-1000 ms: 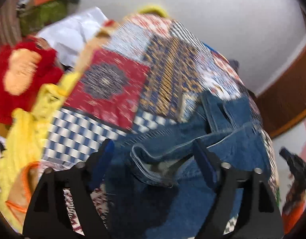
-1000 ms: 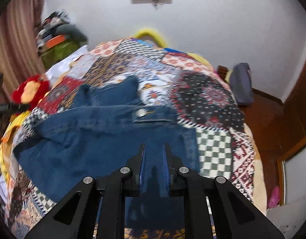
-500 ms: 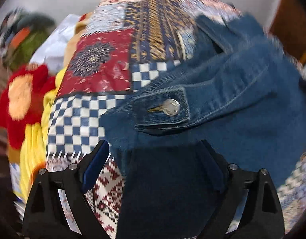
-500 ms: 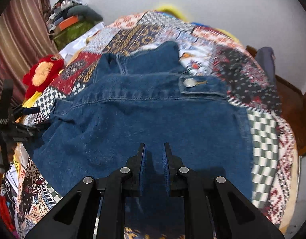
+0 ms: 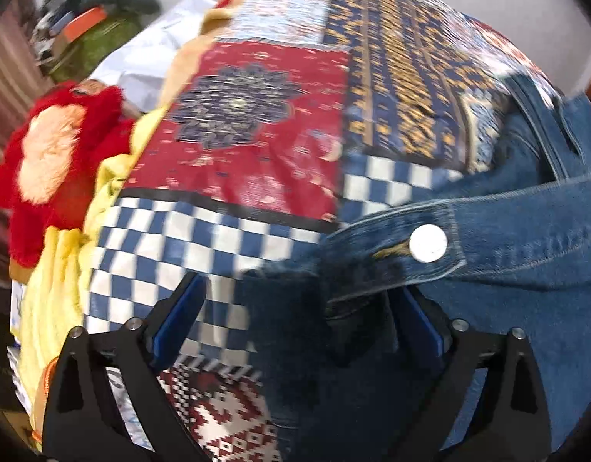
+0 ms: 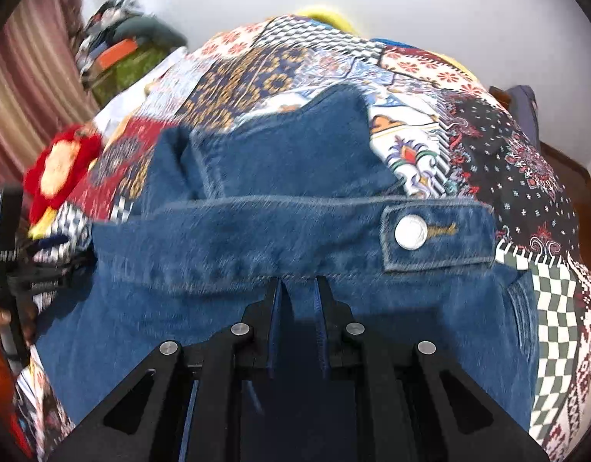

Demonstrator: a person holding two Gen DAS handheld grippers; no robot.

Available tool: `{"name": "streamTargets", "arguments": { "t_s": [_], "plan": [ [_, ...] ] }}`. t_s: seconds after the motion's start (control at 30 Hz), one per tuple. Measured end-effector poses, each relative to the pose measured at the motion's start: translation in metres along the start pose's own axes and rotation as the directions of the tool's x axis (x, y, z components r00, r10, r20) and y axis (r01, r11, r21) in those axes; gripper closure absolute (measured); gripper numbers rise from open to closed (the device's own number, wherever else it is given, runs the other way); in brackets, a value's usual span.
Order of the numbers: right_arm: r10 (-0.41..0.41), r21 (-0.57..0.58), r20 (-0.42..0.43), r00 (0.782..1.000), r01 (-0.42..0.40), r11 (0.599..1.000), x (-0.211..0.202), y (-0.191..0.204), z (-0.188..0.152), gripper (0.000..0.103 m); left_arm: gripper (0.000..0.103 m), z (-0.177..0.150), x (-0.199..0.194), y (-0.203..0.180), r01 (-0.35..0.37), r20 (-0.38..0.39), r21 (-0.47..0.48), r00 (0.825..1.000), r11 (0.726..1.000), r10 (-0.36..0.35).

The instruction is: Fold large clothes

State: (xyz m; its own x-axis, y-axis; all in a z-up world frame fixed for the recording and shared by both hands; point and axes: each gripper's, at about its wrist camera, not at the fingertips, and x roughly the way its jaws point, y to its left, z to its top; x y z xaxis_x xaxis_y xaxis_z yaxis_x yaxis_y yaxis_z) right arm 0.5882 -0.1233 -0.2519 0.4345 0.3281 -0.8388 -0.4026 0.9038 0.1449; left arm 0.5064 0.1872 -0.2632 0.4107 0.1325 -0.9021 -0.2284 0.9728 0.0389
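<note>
Left wrist view: left claw [image 5: 295, 319] is low over the bed's left edge, jaws opening and now spread wide; denim [image 5: 507, 277] lies between them but is no longer pinched, so it is released. A sec ago a fold of denim was carried higher between the pads; it's now laid down on the quilt [image 5: 256, 146], button tab [image 5: 428, 244] facing up. Red plush [image 5: 52, 154] sits off the bed's left edge.

Right wrist view: right claw [image 6: 299, 308] is clenched on denim [image 6: 256, 238] as before, brought closer to the bed. The garment lies across the quilt [image 6: 526, 177] mid-bed. The fold is judged prob. laid on the left side; right release is likely due next.
</note>
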Motion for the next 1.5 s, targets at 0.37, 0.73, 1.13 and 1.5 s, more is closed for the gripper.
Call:
{"name": "streamTargets", "arguments": {
  "t_s": [0.37,0.73,1.13,1.5],
  "plan": [
    [-0.407,-0.257,0.087,0.909,0.415,0.873,-0.001,0.022,-0.013,0.091,0.000,-0.017,-0.002,0.019,-0.068,-0.019,0.014,0.997,0.998,0.068],
    [-0.101,-0.089,0.049,0.994,0.105,0.990,-0.081,0.020,-0.031,0.091,0.000,-0.037,-0.092,0.030,0.062,0.104,0.000,0.993,0.998,-0.062],
    [-0.064,-0.369,-0.023,0.998,0.051,0.928,-0.044,0.120,-0.070,0.091,0.000,-0.064,-0.092,-0.058,0.257,0.048,0.138,0.963,0.957,-0.265],
    [-0.205,-0.362,0.058,0.977,0.212,0.908,-0.042,0.071,-0.091,0.009,0.000,-0.101,-0.060,-0.050,0.241,0.005,0.089,0.970,0.966,-0.242]
  ]
}}
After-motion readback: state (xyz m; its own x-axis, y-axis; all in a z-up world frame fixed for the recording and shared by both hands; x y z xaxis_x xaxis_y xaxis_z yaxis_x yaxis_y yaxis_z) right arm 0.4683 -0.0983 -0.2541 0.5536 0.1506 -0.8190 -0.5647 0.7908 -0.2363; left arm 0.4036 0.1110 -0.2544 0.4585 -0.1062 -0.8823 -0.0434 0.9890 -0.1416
